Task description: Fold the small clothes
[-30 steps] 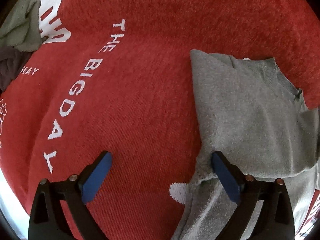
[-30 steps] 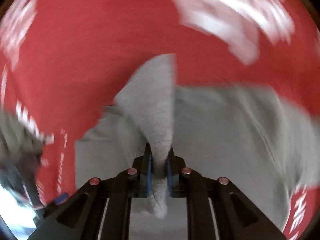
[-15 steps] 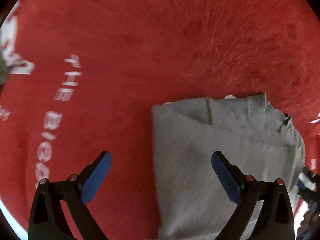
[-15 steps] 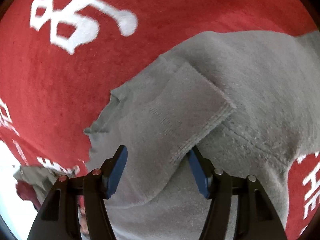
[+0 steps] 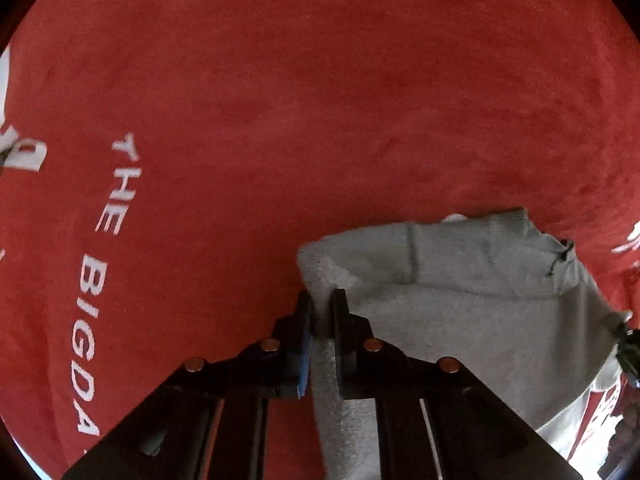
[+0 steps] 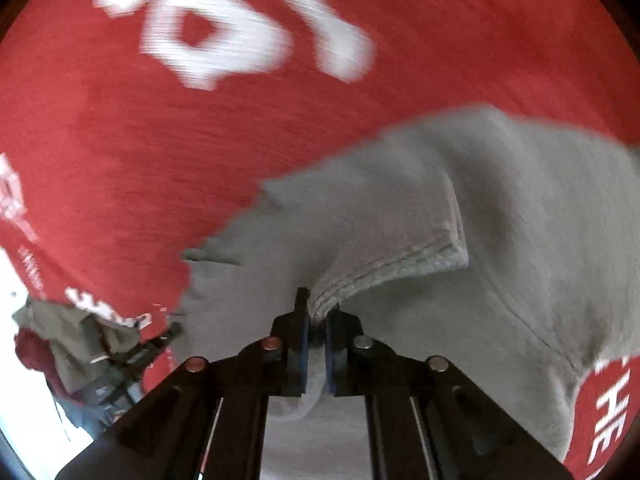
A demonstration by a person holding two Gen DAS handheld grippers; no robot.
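The left gripper (image 5: 320, 308) has its jaws pinching a corner fold of the grey garment (image 5: 480, 320), which lies on a red cloth (image 5: 280, 120) with white lettering. The right gripper (image 6: 316, 312) has its jaws clamped on the garment's stitched hem. Crumpled clothes (image 6: 60, 340) sit at far left.

Garment (image 5: 460, 320) on printed cloth (image 5: 280, 120)

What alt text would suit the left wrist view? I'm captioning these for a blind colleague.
The left gripper is shut on a folded edge of a grey garment, which lies on a red cloth printed with white letters reading "THE BIGDA". The black gripper frame fills the bottom of the fisheye picture.
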